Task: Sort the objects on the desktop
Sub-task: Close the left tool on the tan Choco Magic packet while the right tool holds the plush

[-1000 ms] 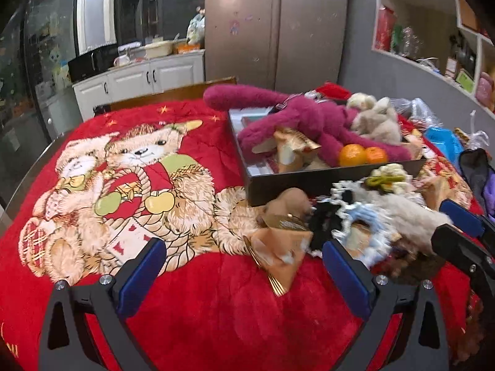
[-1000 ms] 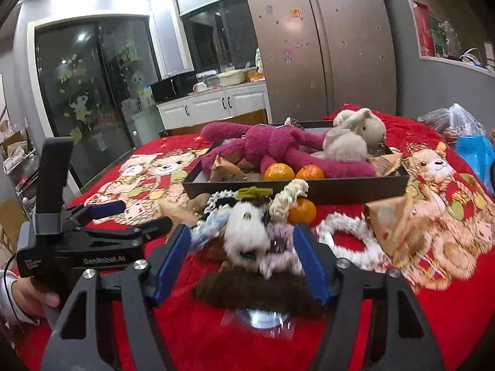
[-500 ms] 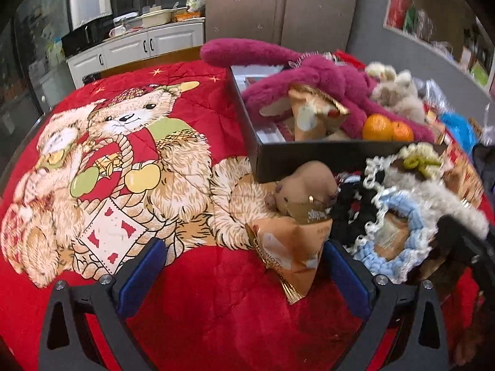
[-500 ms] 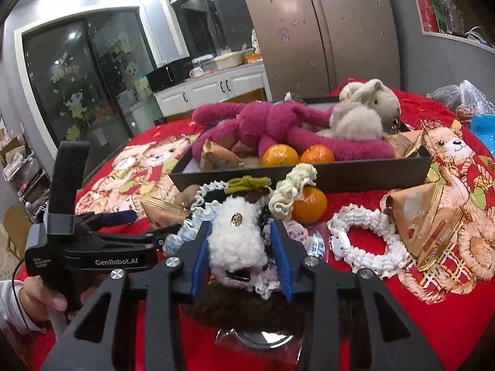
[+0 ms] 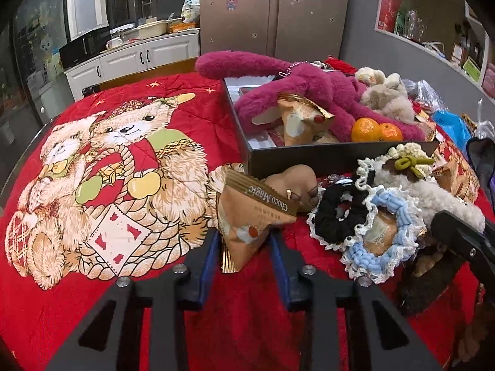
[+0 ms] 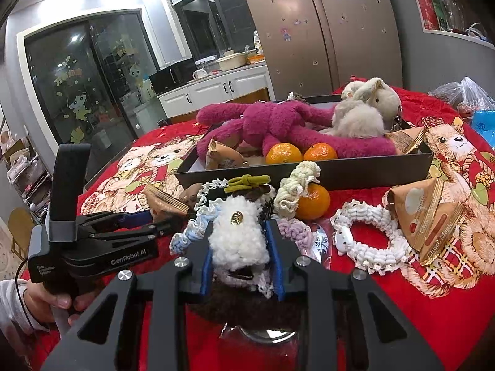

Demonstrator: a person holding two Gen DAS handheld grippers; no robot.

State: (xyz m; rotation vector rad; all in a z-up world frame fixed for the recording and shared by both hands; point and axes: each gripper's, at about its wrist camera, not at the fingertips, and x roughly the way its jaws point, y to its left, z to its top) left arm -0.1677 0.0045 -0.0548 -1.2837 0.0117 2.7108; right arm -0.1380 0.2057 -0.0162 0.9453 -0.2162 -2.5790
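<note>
on the red blanket [image 5: 102, 293], left gripper [image 5: 244, 244] clamping snack packet [image 5: 253, 216], right gripper [image 6: 239, 253] clamping white fluffy scrunchie [image 6: 236, 232]

Our two tongs are matte black frames with triangular cutouts, silver screws and blue finger pads [image 5: 206, 266]. The left tongs [image 6: 145, 219] carry white "GenRobot.AI" lettering, a grey band and a thin black cable. Our bare-skinned hand [image 6: 46, 304] shows a white sleeve cuff.
</note>
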